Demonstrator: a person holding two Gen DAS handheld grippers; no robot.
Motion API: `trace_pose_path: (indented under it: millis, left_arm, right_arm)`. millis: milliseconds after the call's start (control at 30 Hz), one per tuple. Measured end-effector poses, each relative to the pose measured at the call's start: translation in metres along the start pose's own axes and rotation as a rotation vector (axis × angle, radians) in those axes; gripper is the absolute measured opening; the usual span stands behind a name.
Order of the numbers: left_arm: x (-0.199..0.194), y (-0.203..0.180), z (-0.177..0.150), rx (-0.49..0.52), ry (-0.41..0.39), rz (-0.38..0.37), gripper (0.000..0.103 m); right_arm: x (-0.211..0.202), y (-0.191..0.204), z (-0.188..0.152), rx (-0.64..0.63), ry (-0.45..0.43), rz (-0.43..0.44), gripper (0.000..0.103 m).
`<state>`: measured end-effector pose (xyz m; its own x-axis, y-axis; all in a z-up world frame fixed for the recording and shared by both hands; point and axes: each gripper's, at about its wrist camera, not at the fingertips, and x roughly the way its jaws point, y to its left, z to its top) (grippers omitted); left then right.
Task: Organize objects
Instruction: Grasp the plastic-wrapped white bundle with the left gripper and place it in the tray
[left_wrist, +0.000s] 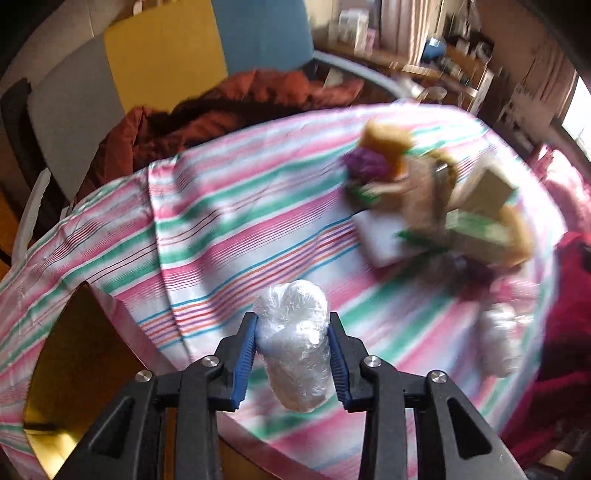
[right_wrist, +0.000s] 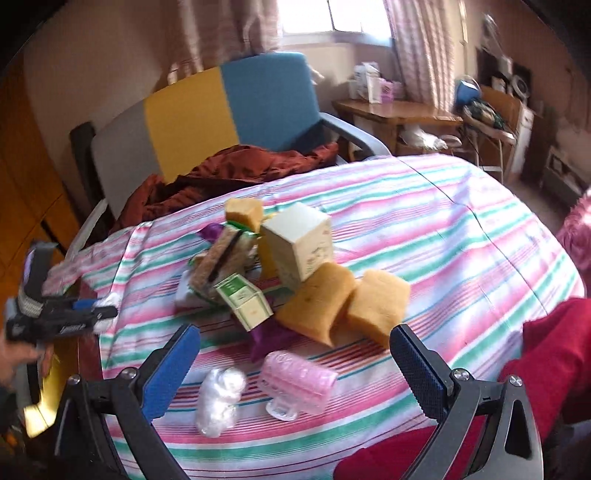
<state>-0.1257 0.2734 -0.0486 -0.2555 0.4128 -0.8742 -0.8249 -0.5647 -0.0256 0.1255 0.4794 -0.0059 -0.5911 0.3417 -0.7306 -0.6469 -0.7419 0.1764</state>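
We hold 1 clear plastic bundle (left_wrist: 293, 343) lengthwise between our left gripper (left_wrist: 291, 354) fingers, while our right gripper (right_wrist: 295, 365) gapes wide just short of a second bundle (right_wrist: 219, 400).

The left gripper (left_wrist: 291, 341) enters from the bottom centre of its frame, blue pads (left_wrist: 245, 363) pressed on a clear plastic-wrapped bundle (left_wrist: 295, 343). The right gripper (right_wrist: 295, 363) stands wide apart (nothing between its fingers), a red sleeve (right_wrist: 554, 354) at right.
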Motion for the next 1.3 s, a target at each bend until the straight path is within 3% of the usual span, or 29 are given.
trace_pose_path:
  millis: [200,400,500,567,833,1033,1133,1300]
  left_arm:
    - [-0.051,-0.035,-0.03,-0.065,-0.129,-0.063,0.036]
    - [-0.082,-0.042,-0.066,-0.128,-0.207,-0.072,0.036]
    - [-0.095,-0.038,-0.083,-0.147,-0.23,-0.061,0.036]
    - [-0.101,-0.034,-0.096,-0.166,-0.247,-0.052,0.036]
    - [-0.117,0.001,-0.142,-0.306,-0.272,-0.003,0.037]
    - [-0.124,0.035,-0.173,-0.408,-0.273,0.102,0.037]
    - [-0.123,0.055,-0.186,-0.454,-0.256,0.144,0.037]
    - [-0.118,0.079,-0.203,-0.517,-0.243,0.197,0.037]
  right_arm:
    - [0.001,0.0,0.004,-0.014,0.031,0.009,0.103]
    - [0.006,0.032,-0.013,-0.094,0.133,0.141,0.103]
    - [0.013,0.058,-0.031,-0.143,0.174,0.183,0.092]
    - [0.022,0.071,-0.041,-0.166,0.194,0.179,0.081]
    - [0.048,0.08,-0.055,-0.17,0.236,0.093,0.077]
    - [0.035,0.079,-0.02,-0.206,0.161,0.087,0.079]
    - [0.037,0.087,0.008,-0.298,0.132,0.095,0.092]
    - [0.083,0.111,0.032,-0.526,0.225,0.035,0.096]
